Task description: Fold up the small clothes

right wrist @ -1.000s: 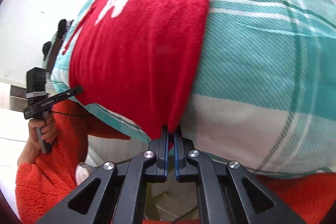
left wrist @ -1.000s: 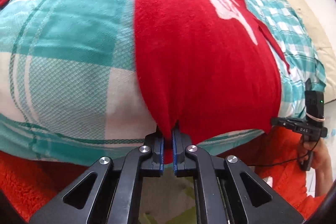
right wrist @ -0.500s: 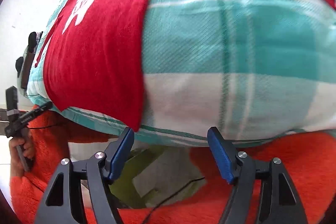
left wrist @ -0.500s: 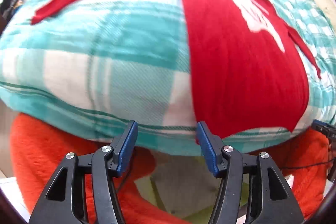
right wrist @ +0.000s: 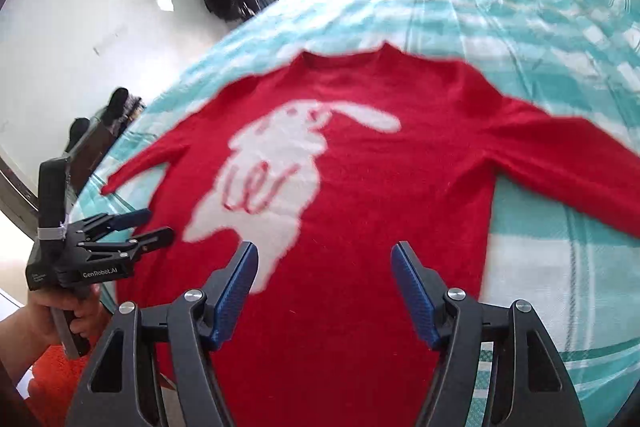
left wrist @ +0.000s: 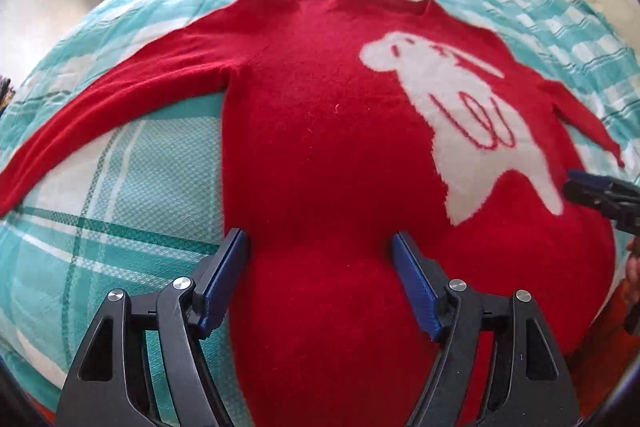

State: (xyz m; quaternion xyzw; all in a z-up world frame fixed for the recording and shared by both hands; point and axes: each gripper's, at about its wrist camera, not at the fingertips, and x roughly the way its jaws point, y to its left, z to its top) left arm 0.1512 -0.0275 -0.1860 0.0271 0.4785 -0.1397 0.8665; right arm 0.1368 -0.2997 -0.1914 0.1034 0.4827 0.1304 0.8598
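A red sweater [left wrist: 320, 155] of fuzzy, close-knit wool lies face up and spread flat on the bed [left wrist: 120, 211], its round collar at the far end and its hem toward the near edge. A white knitted animal figure [left wrist: 460, 115] with thin red line stitching covers the chest, sitting right of centre in the left wrist view and left of centre in the right wrist view, where motion blur softens its outline. Both long sleeves stretch out from the shoulders: one tapers far to the left across the bedcover in the left wrist view, the other ends in a narrow point on the right. The bedcover is a woven cotton check in teal and white with thin dark green lines, its weave showing a fine grid up close. The left gripper [left wrist: 320, 279] hangs low over the near part of the sweater body with its blue ribbed pads [left wrist: 224, 279] spread wide apart and nothing between them. The right gripper [right wrist: 324, 287] is likewise spread wide over the lower body of the sweater, empty, its blue pads [right wrist: 236, 291] textured with a fine diamond pattern. In the right wrist view the left gripper appears at the left edge, black and angular, held by a hand [right wrist: 68, 311] above a fluffy orange sleeve [right wrist: 56, 375].
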